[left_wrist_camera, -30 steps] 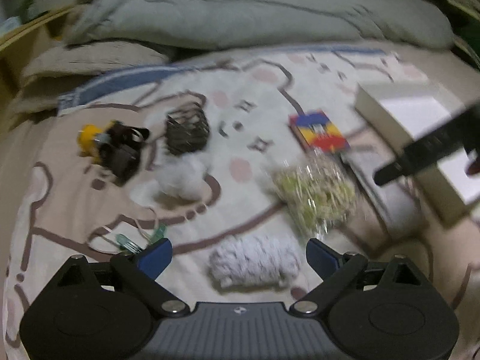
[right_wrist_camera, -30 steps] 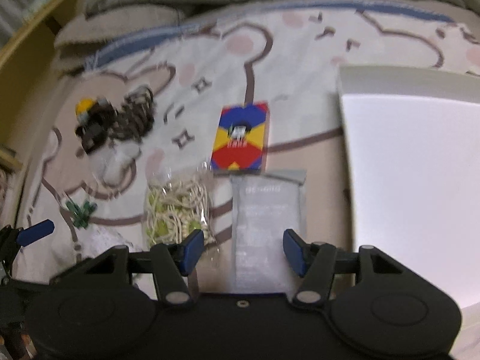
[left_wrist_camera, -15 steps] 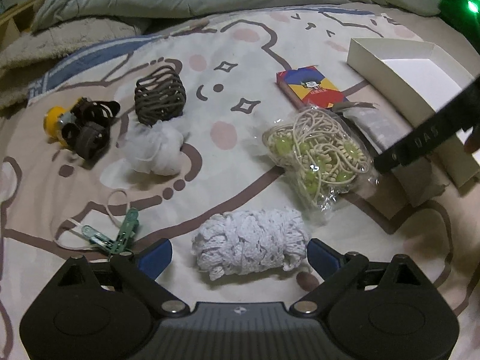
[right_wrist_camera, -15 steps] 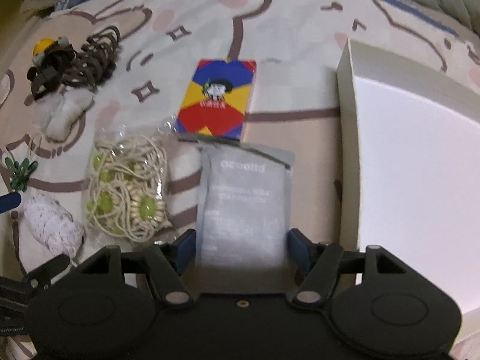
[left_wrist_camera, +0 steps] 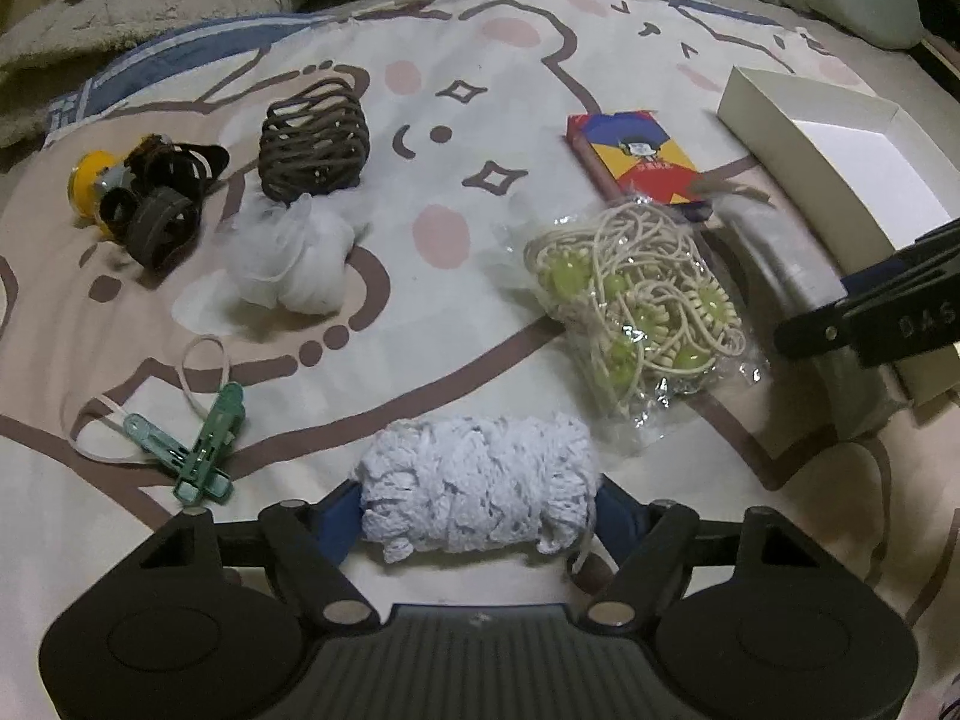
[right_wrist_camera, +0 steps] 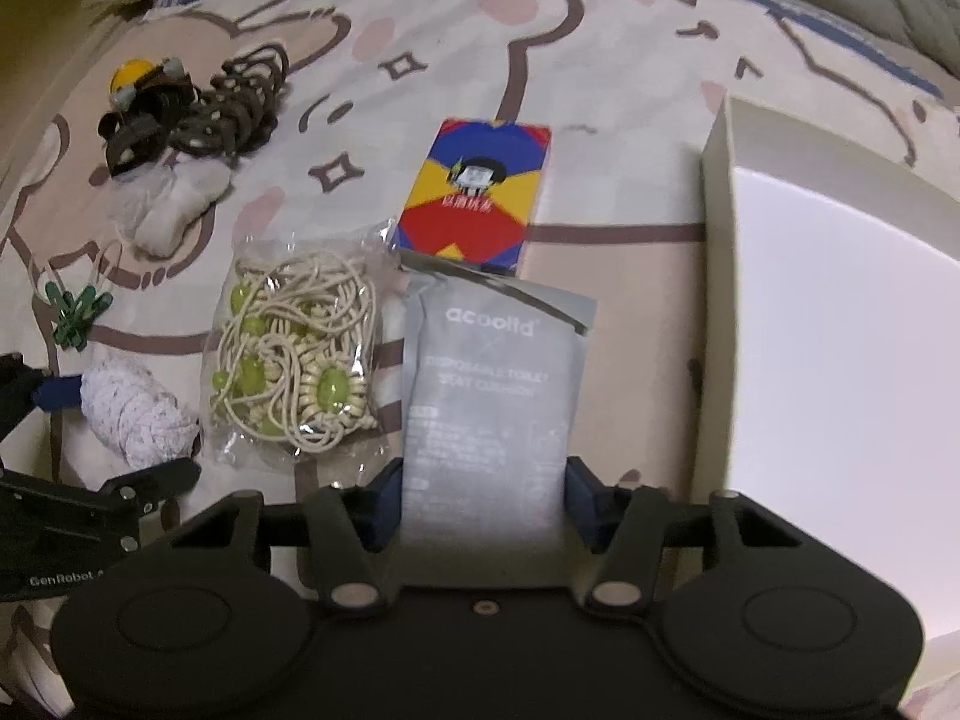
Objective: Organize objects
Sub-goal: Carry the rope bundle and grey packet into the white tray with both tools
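Observation:
A white lace bundle (left_wrist_camera: 477, 492) lies on the patterned bed sheet between the fingers of my left gripper (left_wrist_camera: 480, 516). Its jaws are closing, and the blue pads touch both ends of the bundle. In the right wrist view, a grey foil packet (right_wrist_camera: 489, 396) lies flat between the fingers of my right gripper (right_wrist_camera: 480, 498). Those jaws are closing too, with the pads against the packet's long edges. An open white box (right_wrist_camera: 717, 240) stands just right of the packet. The right gripper's black finger (left_wrist_camera: 870, 312) shows at the right edge of the left wrist view.
A clear bag of beaded cords (left_wrist_camera: 642, 306) and a colourful card box (left_wrist_camera: 636, 156) lie between the two grippers. Farther left are a brown coil bundle (left_wrist_camera: 315, 141), a white mesh pouf (left_wrist_camera: 294, 264), green clips (left_wrist_camera: 204, 450) and a yellow-and-brown piece (left_wrist_camera: 138, 192). A grey quilt lies beyond.
Both grippers have sunk toward the bed. The left jaws have narrowed onto the lace bundle, and the right jaws have narrowed onto the grey packet.

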